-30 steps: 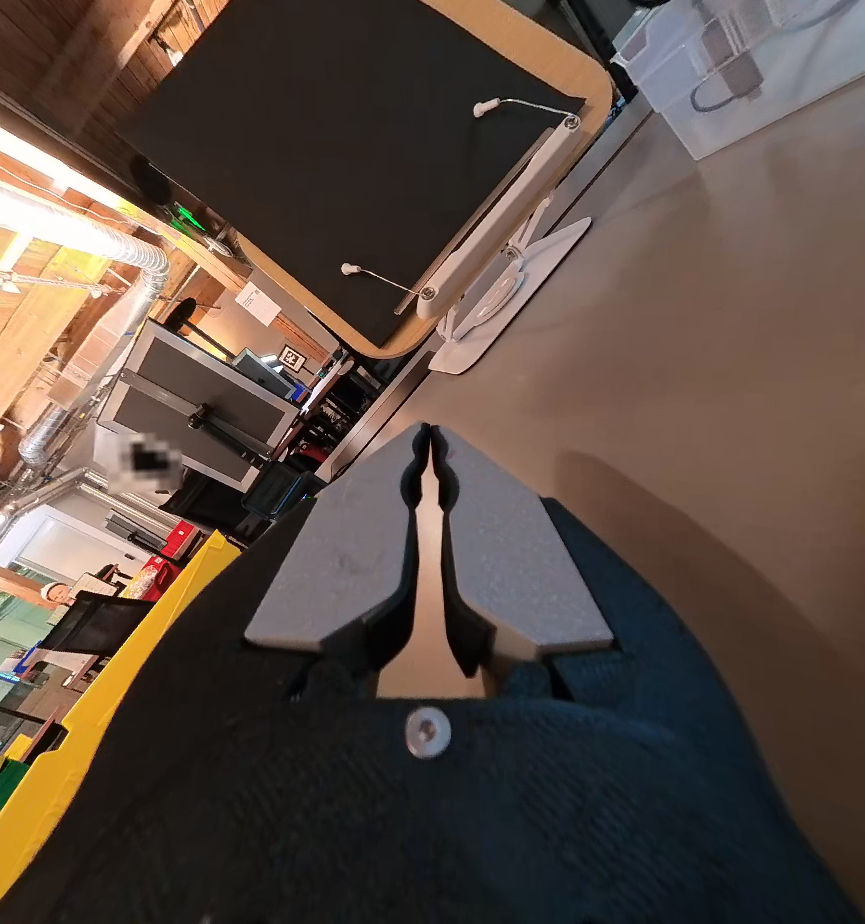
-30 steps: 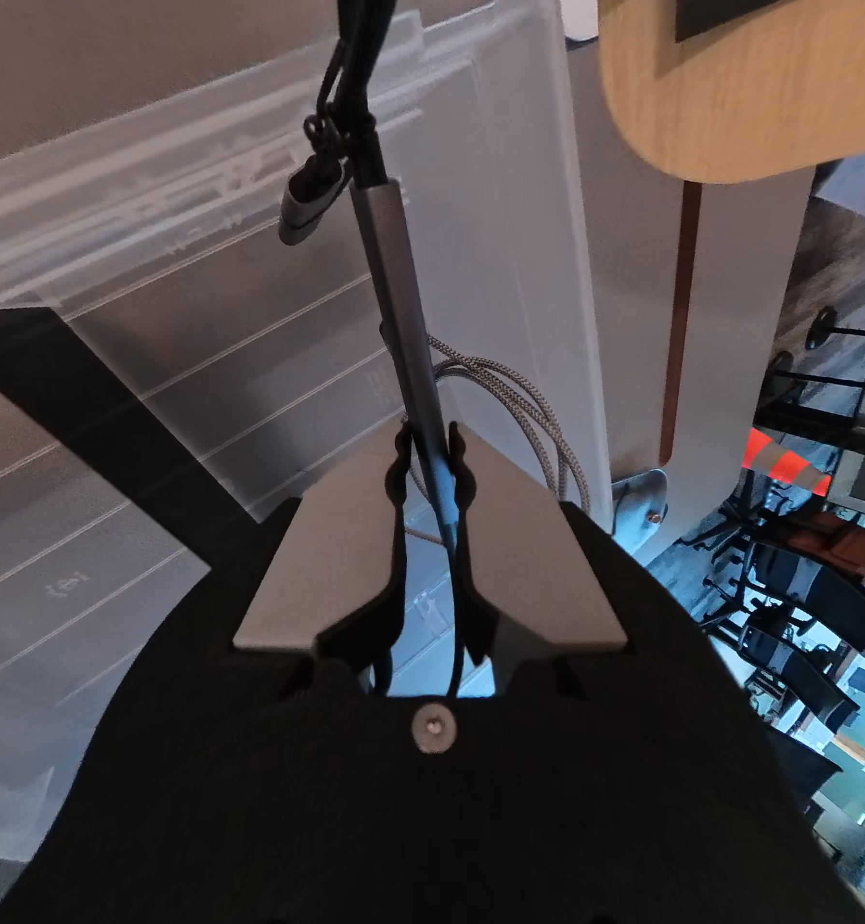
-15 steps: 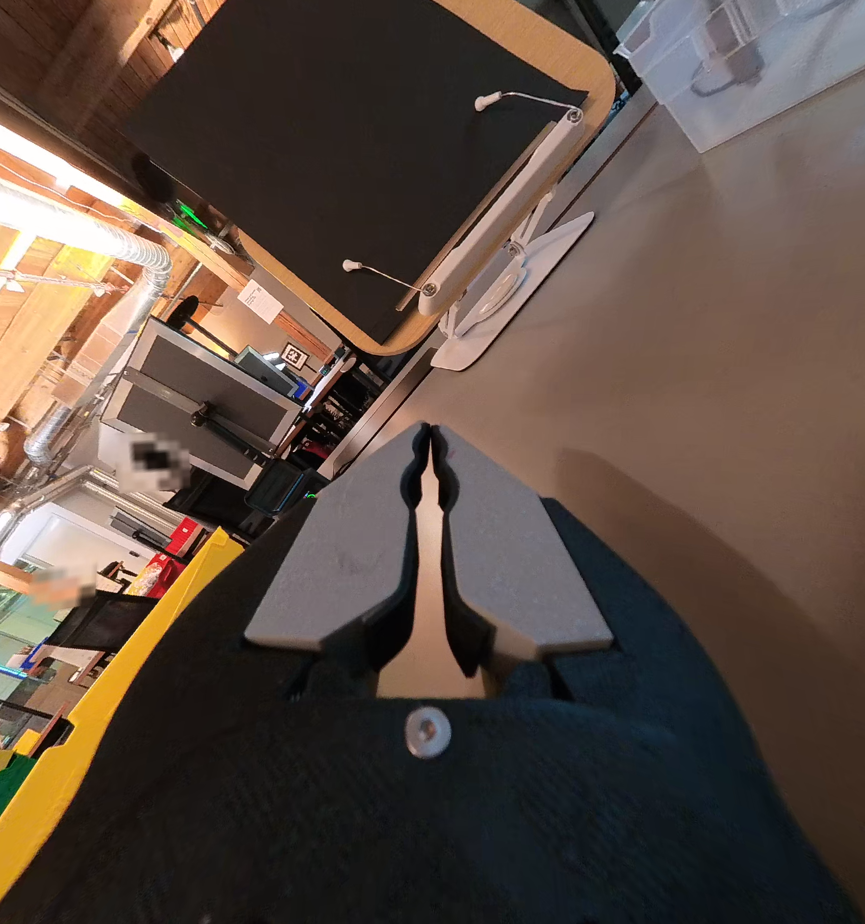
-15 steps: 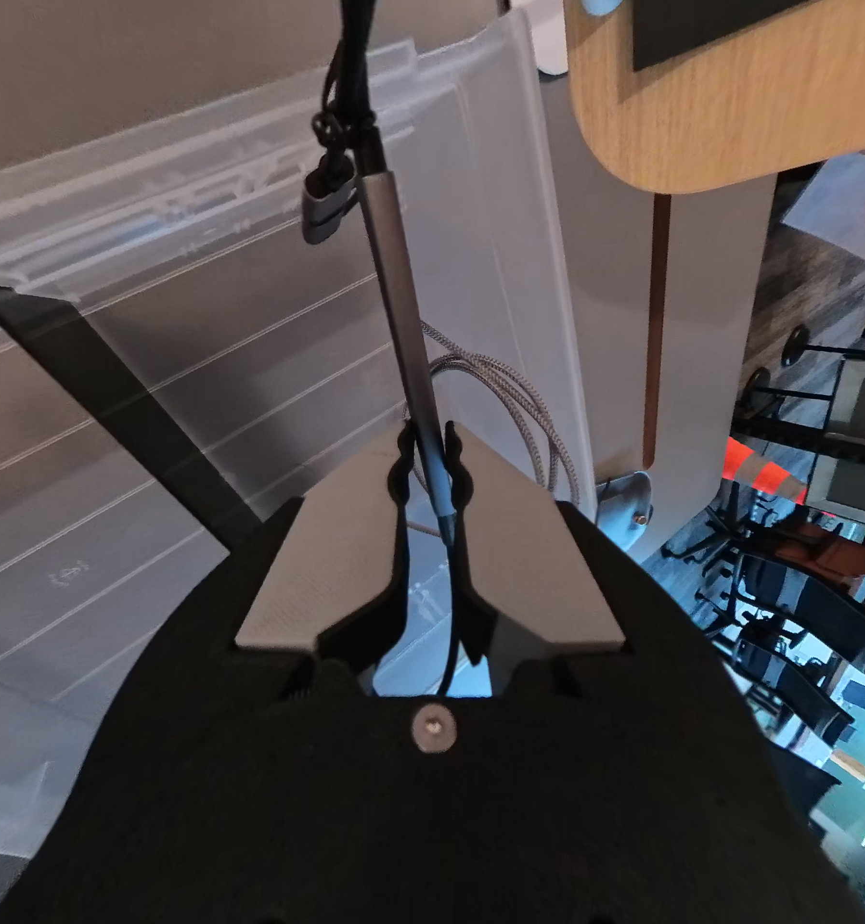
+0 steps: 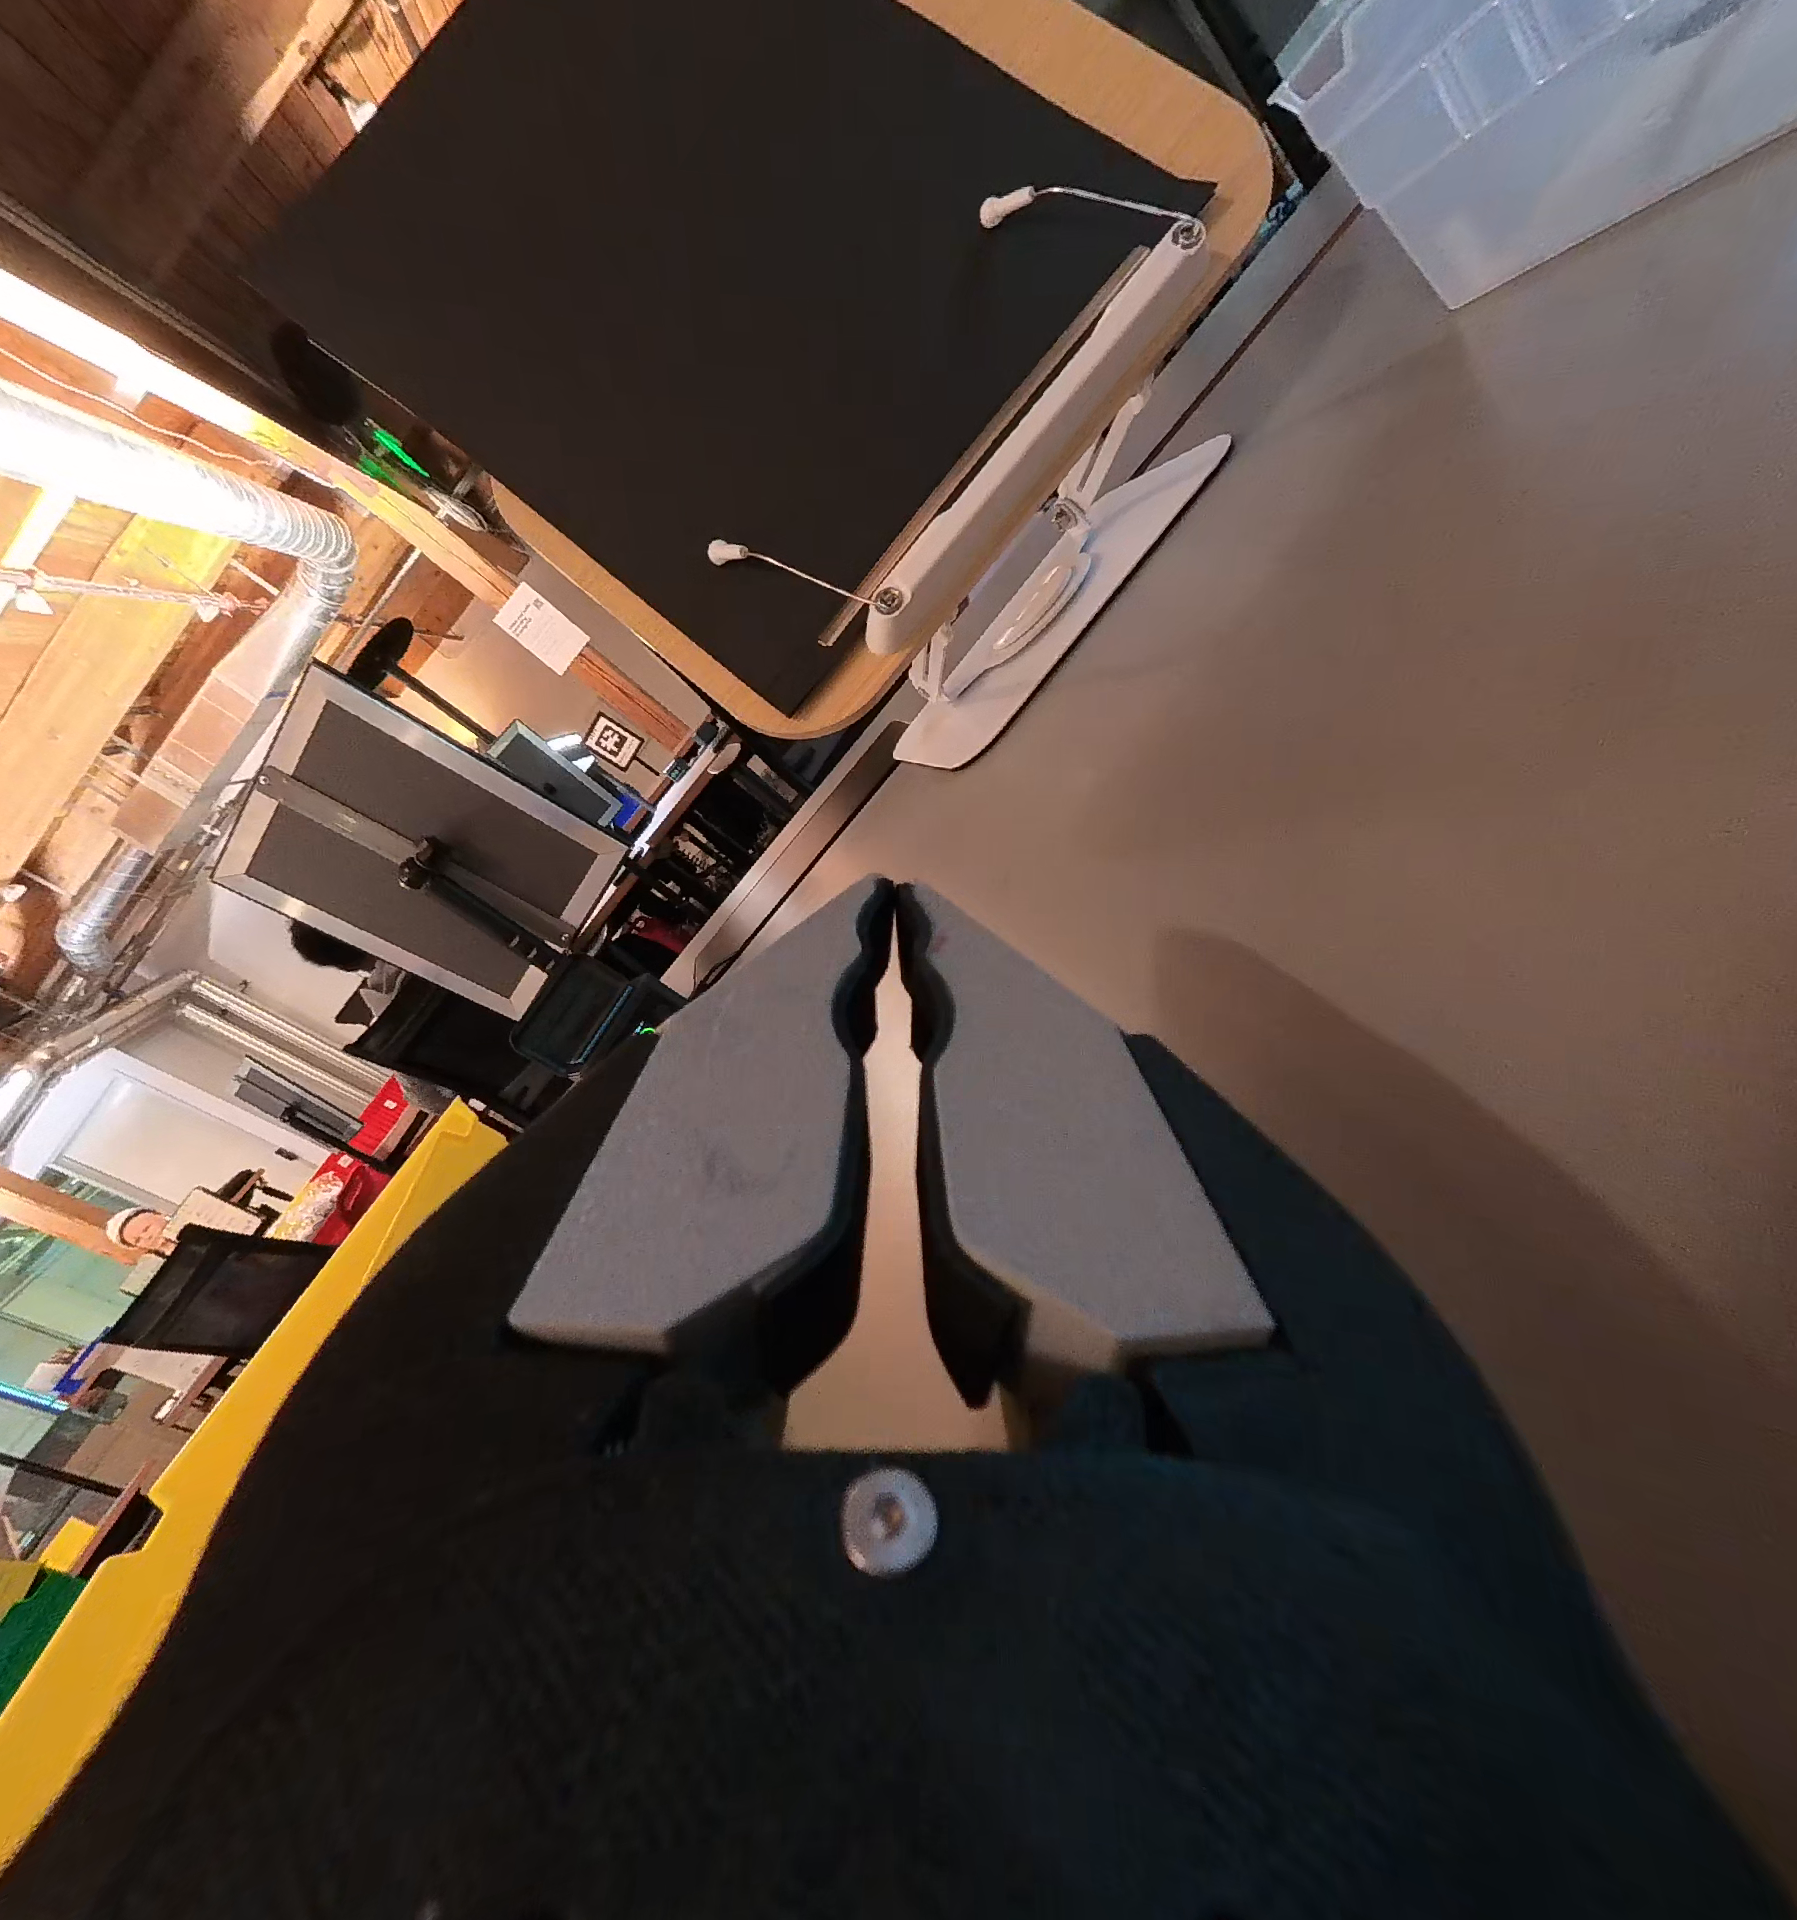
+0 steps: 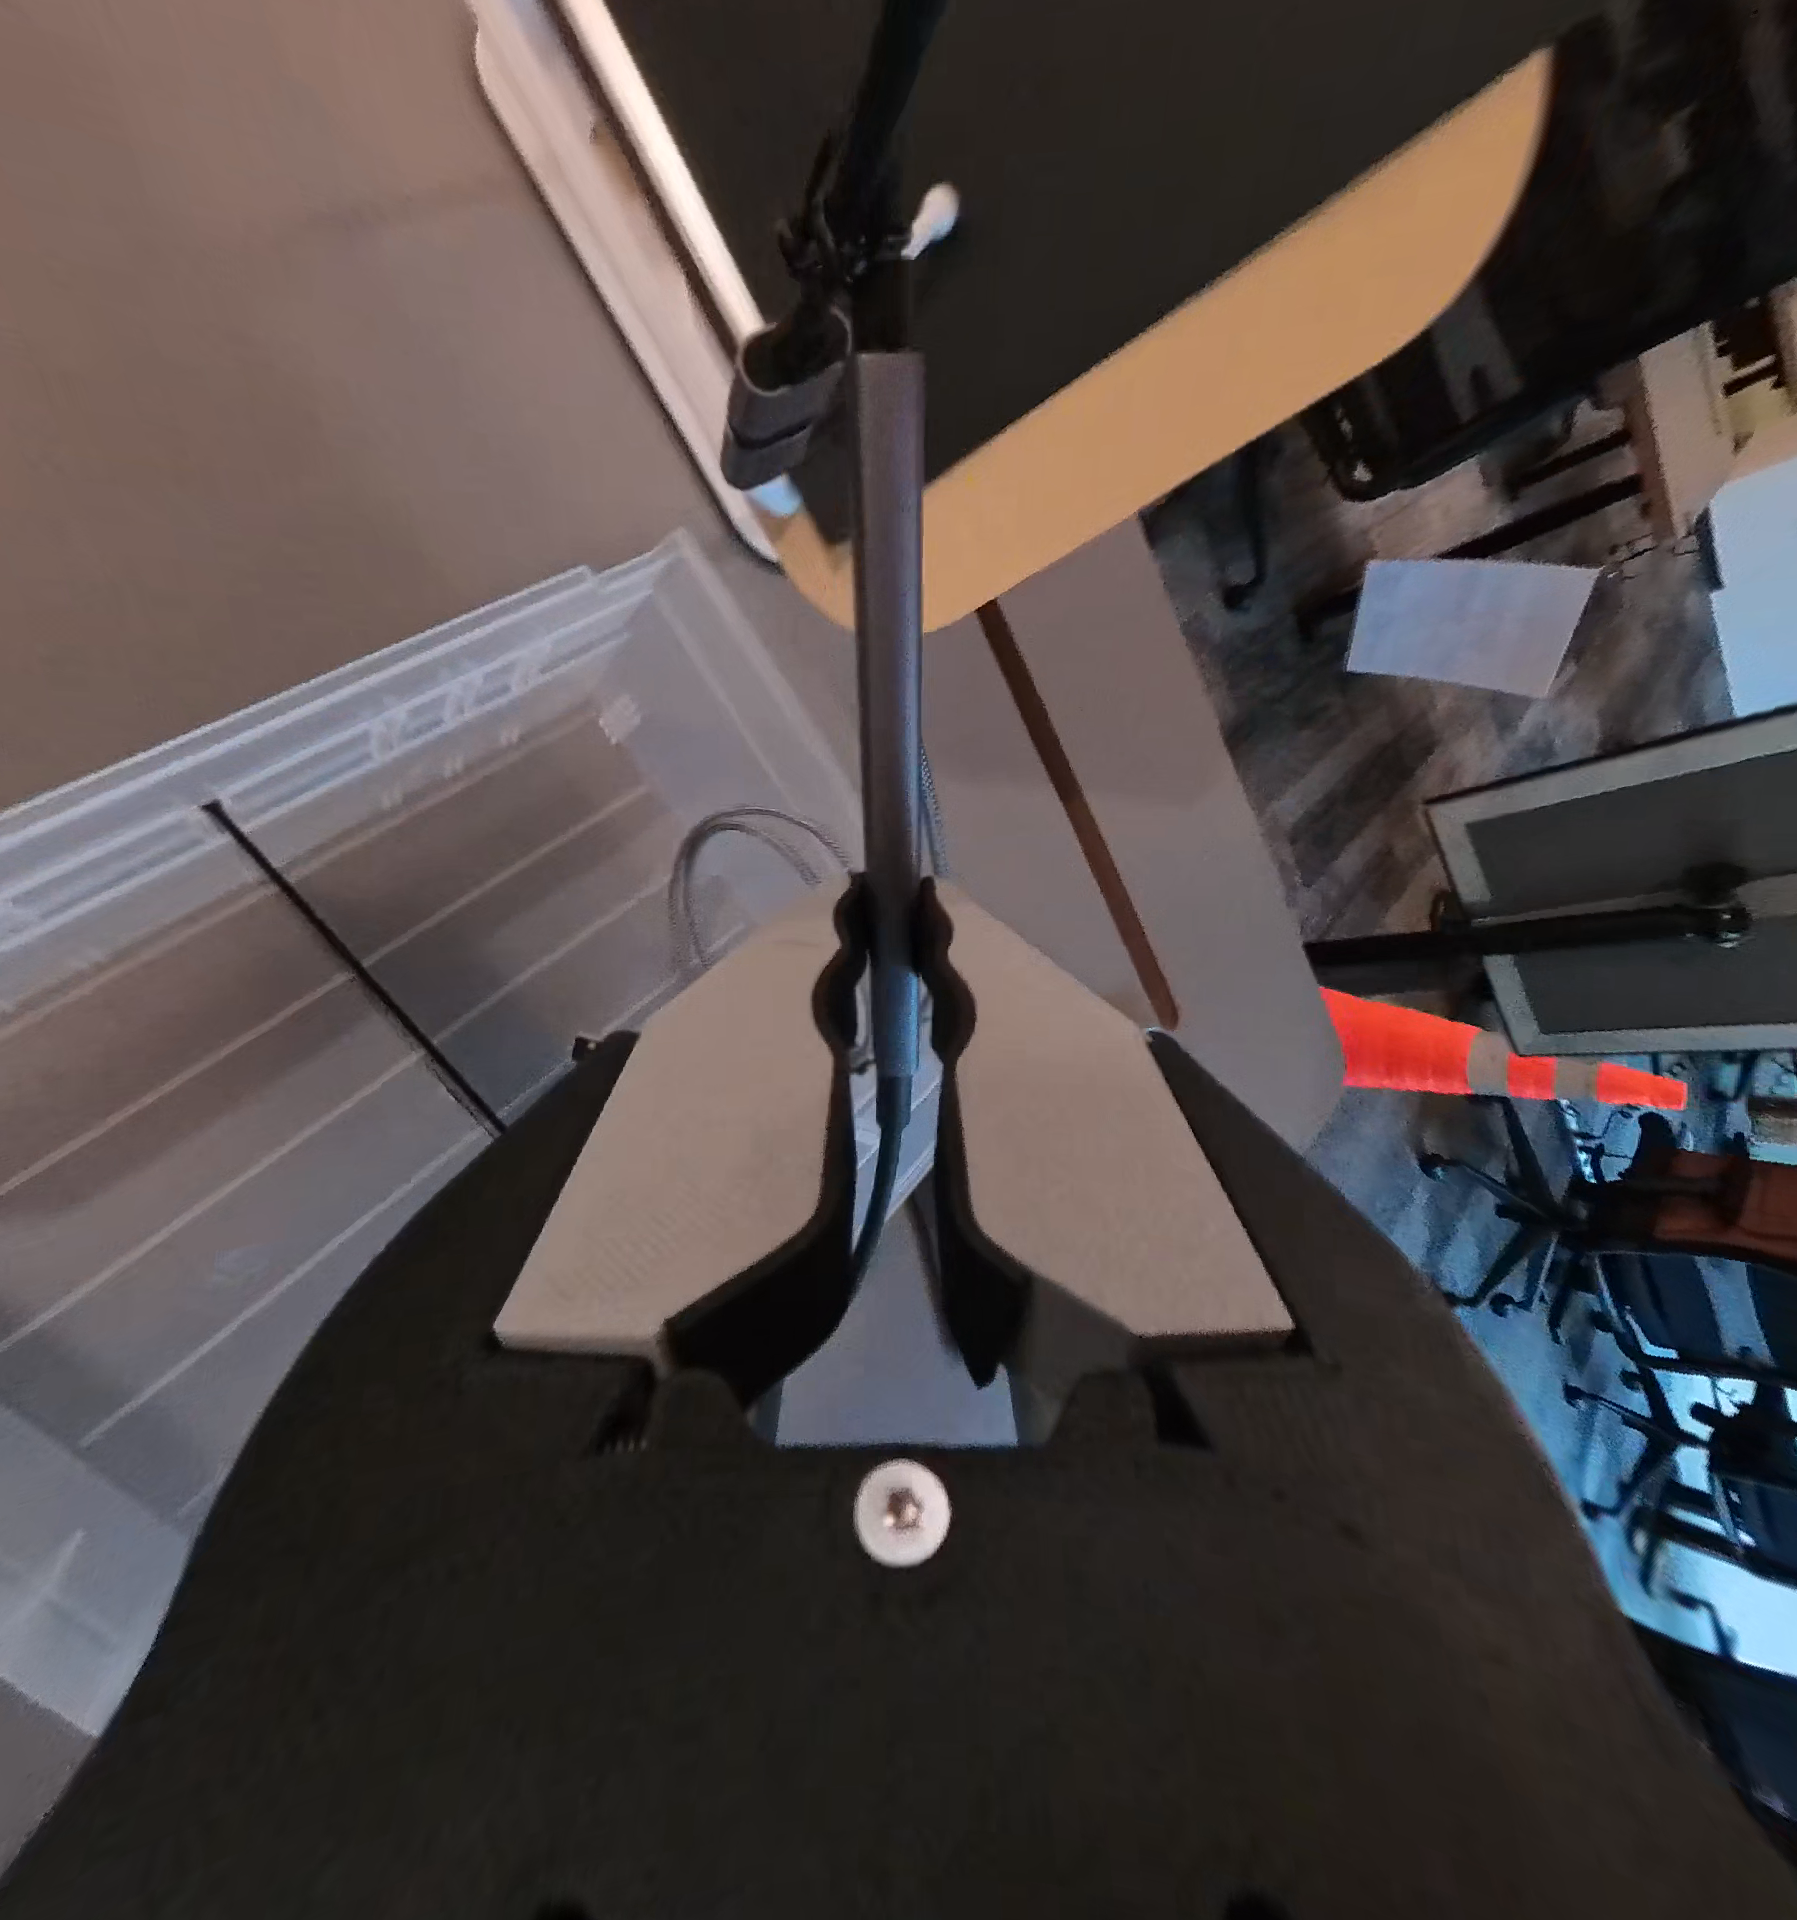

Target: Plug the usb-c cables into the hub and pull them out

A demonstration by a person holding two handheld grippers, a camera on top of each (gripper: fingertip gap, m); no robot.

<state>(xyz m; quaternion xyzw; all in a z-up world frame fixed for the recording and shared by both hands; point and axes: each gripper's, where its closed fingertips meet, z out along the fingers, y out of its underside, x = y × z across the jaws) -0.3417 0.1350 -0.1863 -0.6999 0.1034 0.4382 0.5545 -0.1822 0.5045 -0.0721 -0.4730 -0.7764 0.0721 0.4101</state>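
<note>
In the right wrist view my right gripper (image 6: 892, 906) is shut on a slim grey hub (image 6: 889, 634), seen edge-on and held in the air. The hub's dark cable (image 6: 870, 1174) runs back between the fingers. A small grey adapter (image 6: 785, 410) hangs from black cords at the hub's far end. Braided grey usb-c cables (image 6: 738, 831) lie in a clear plastic bin (image 6: 250, 935) below. In the left wrist view my left gripper (image 5: 894, 902) is shut and empty, low over the grey table (image 5: 1496, 831).
A black board with a wooden rim (image 5: 717, 312) rests on a white stand (image 5: 1060, 613) at the table's far side; it also shows in the right wrist view (image 6: 1237, 260). A clear bin (image 5: 1559, 135) stands at the far right. A yellow crate edge (image 5: 250, 1434) is at my left. One gripper's finger ends stand about 45 cm off the other's.
My right gripper has swung with the hub, so the black board now fills the top of its view and the bin sits lower left. The left gripper has hardly moved.
</note>
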